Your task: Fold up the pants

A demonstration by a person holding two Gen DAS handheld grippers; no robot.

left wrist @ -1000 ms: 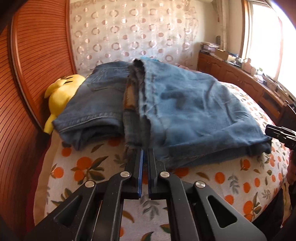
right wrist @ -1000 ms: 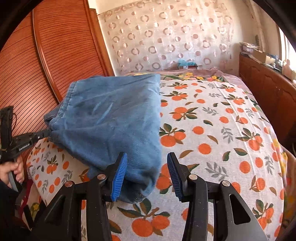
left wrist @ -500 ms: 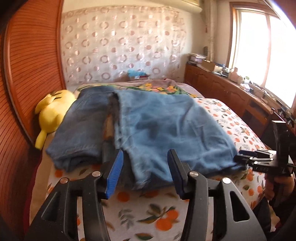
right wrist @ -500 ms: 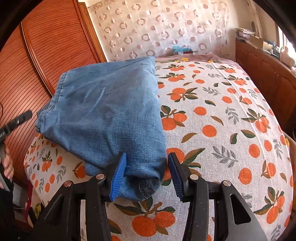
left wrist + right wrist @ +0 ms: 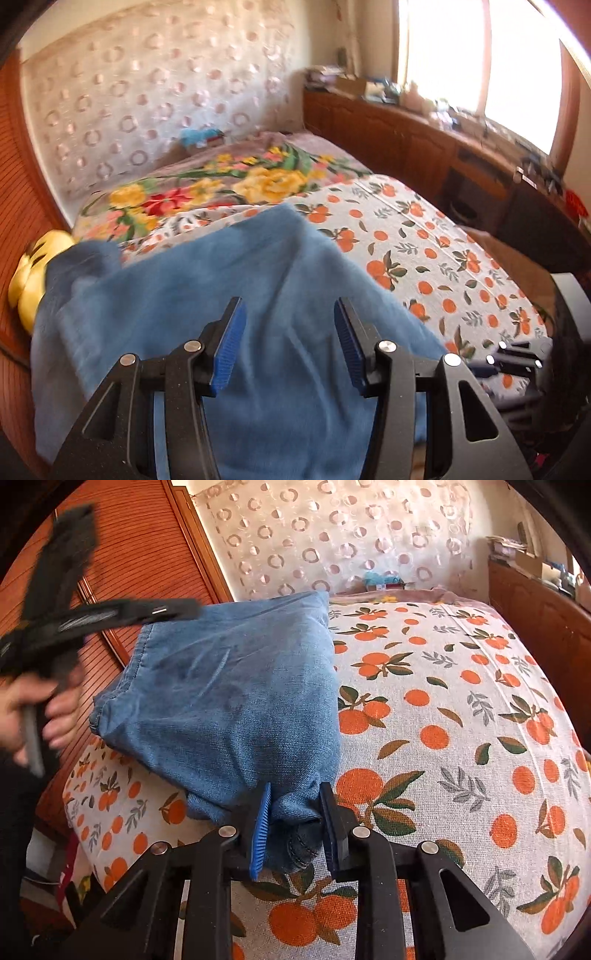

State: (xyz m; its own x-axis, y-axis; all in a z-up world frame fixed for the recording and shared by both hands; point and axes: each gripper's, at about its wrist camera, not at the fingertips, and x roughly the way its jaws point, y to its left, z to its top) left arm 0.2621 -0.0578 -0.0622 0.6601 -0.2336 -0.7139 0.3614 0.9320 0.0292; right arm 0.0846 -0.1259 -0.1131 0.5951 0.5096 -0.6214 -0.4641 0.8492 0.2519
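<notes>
Pants (image 5: 236, 698): blue denim, folded into a thick bundle, lying on the bed (image 5: 461, 738) along its left side, close to the near edge. The bed has a white cover printed with oranges and leaves.

Right hand-held gripper (image 5: 295, 821): fingers part-way closed around the near corner of the pants. The denim is bunched between the two blue pads (image 5: 260, 829) and touches both. Whether the cloth is fully clamped I cannot tell for certain, but it is visibly squeezed.

Left hand-held gripper (image 5: 288, 345): fingers spread wide, nothing between them, held above the pants. The left wrist view is motion-blurred. In the right wrist view this gripper appears blurred at the upper left, over the far left corner of the pants, gripped by the person's hand (image 5: 40, 709).

Surroundings: a yellow plush toy (image 5: 31, 273) sits at the left edge of the bed beside the pants, against the wooden panel (image 5: 140, 565). A flowered blanket (image 5: 221, 184) covers the far end of the bed. A wooden cabinet (image 5: 424, 147) runs along the right side under the window (image 5: 480, 66).
</notes>
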